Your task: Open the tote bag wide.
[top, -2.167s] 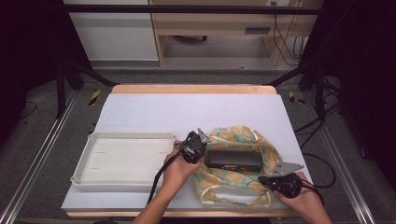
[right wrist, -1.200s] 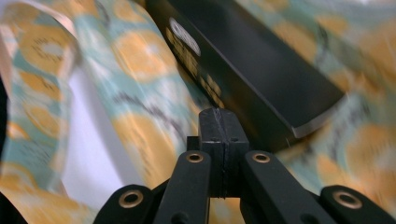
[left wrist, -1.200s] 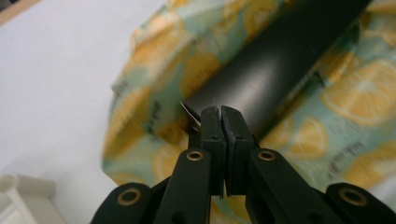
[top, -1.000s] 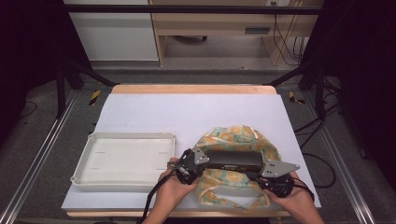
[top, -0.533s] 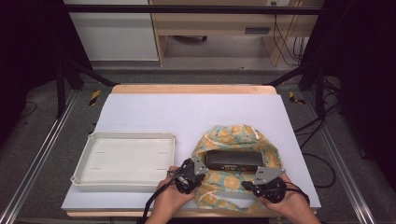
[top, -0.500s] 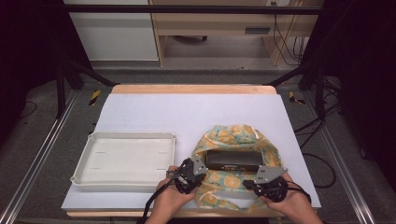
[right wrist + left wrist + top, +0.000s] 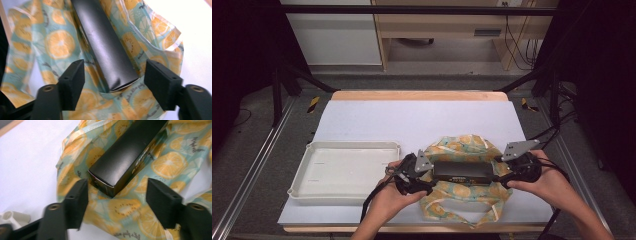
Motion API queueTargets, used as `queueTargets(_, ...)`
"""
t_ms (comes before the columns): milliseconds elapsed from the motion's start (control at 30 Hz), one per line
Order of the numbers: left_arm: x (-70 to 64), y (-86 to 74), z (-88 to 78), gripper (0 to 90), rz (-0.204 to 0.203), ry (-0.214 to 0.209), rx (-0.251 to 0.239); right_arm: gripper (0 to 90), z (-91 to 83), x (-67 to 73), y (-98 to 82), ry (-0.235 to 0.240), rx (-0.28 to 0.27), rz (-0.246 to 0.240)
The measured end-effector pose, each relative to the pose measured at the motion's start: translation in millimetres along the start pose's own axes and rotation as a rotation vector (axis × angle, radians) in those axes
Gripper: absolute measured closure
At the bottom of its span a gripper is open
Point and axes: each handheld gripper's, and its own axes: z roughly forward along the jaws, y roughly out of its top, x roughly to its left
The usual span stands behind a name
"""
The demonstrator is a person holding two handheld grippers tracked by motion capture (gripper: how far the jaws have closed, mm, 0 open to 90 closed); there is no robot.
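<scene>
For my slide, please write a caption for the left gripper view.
Open left gripper above one end of black box lying on citrus-print cloth.

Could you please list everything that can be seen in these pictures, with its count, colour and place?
Box: one, black, long, lying on the cloth between the two grippers.
Cloth: one, pale green with orange slices, spread and rumpled under the box, right half of the table.
Tray: one, white, shallow, left of the cloth.
Table: one, white top with wooden edge.
Cabinet: one, white, beyond the table.
Left gripper: one, black, open at the box's left end, its fingers having just been opening, nothing pressed.
Right gripper: one, black, open at the box's right end, likewise just opening.
Hands: two, holding the grippers.
</scene>
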Motion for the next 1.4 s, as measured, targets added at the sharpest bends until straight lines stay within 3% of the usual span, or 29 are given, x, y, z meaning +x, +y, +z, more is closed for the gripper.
queueTargets(67,3.6,-0.4,-5.0,27.0,0.008,0.006,0.021,30.7,5.7,-5.2,4.1,0.015,0.038,-0.020)
queueTargets(167,8.2,-4.5,-15.9,23.6,-0.023,0.000,-0.016,32.0,13.9,-10.3,6.9,0.037,0.080,-0.048)
queueTargets(333,17.9,-16.1,-29.5,17.6,-0.036,0.010,-0.005,30.5,25.5,-15.7,8.1,0.048,0.151,-0.076)
queueTargets(667,39.6,-42.3,-40.9,12.0,-0.086,0.022,0.042,29.1,44.1,-20.1,9.2,0.101,0.213,-0.141)
queueTargets(1000,41.6,-56.7,-44.5,10.9,-0.088,0.010,0.077,28.6,59.1,-20.9,14.1,0.133,0.282,-0.163)
queueTargets(1400,39.4,-57.3,-43.4,10.1,-0.076,0.004,0.094,28.0,70.5,-25.2,13.0,0.152,0.317,-0.154)
